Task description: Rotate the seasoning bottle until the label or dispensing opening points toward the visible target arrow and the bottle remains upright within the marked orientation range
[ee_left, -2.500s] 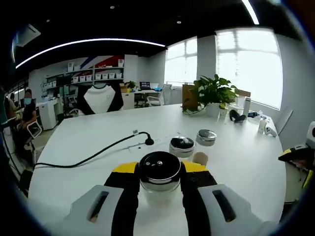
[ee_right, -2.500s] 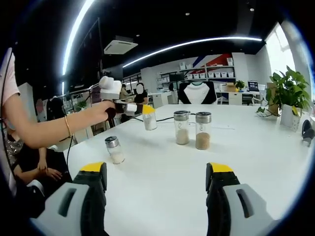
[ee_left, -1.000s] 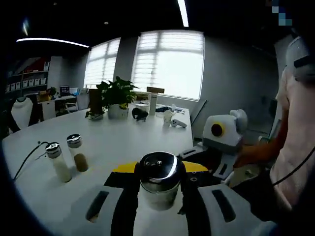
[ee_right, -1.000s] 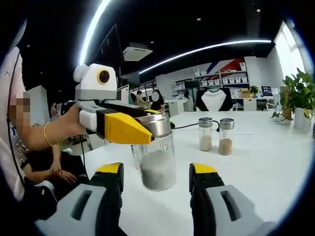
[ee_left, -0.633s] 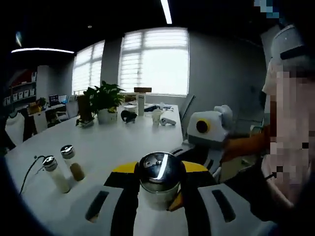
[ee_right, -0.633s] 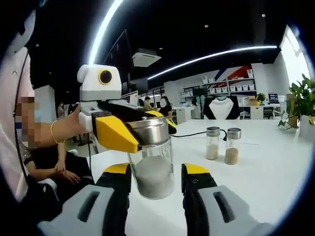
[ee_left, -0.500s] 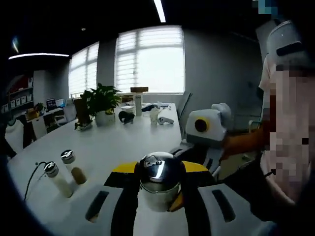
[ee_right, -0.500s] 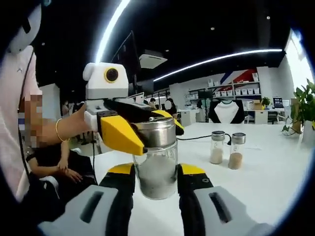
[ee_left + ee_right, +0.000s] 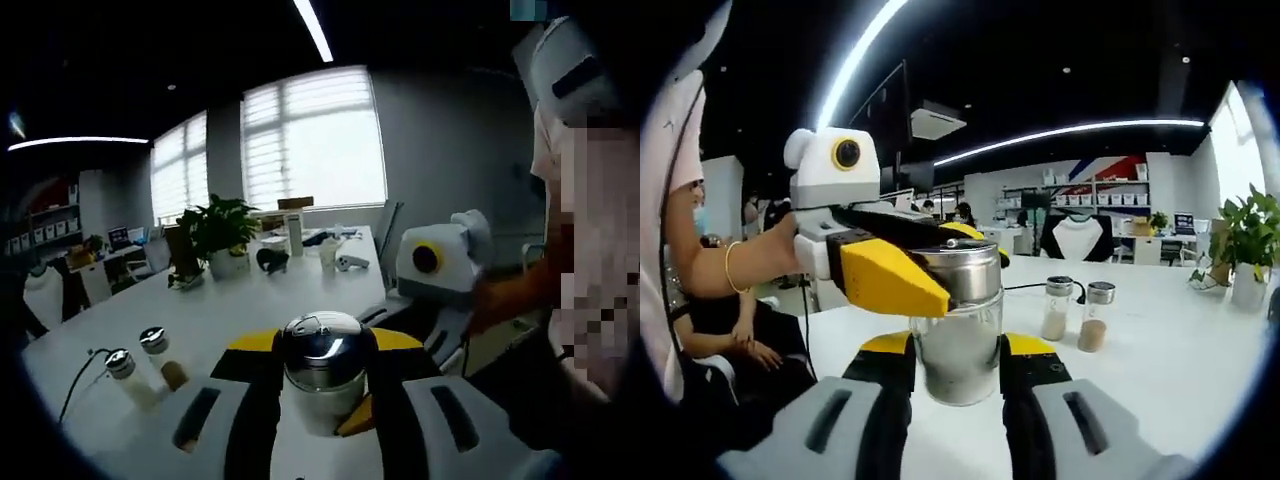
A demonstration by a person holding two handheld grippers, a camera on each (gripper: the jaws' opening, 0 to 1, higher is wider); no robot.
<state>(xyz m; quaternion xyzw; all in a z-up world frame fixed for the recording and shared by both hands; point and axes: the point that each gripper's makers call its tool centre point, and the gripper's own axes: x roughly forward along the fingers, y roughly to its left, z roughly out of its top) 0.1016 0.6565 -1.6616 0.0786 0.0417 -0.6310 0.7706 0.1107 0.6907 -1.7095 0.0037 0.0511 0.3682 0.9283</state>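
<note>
Two grippers: both grip the same seasoning bottle (image 9: 960, 345), held above the white table (image 9: 1180, 370).
Bottle look: clear glass body with pale grey-white powder in the lower part, and a shiny domed metal cap (image 9: 322, 338) with small holes on top.
Bottle posture: roughly upright in the right gripper view.
Left gripper (image 9: 322, 385): its black jaws with yellow tips are pinched on the bottle just under the cap, one on each side.
Right gripper (image 9: 958, 362): its jaws press against the glass body lower down, from either side.
Left gripper from the other side (image 9: 902, 262): it comes in from the left, a hand (image 9: 780, 248) with a bracelet behind it, its yellow tip lying across the cap's rim.
Right gripper from the other side (image 9: 425, 290): a white housing with a yellow disc, close behind the bottle.
Other bottles: two small ones (image 9: 1073, 314), metal-capped, stand side by side on the table well behind; one holds pale powder, the other brown.
Cable: one black cable (image 9: 1035, 287) runs on the table near them.
Plant: one potted plant (image 9: 222, 235) stands farther along the table.
Arrow or marks: I cannot make any out.
</note>
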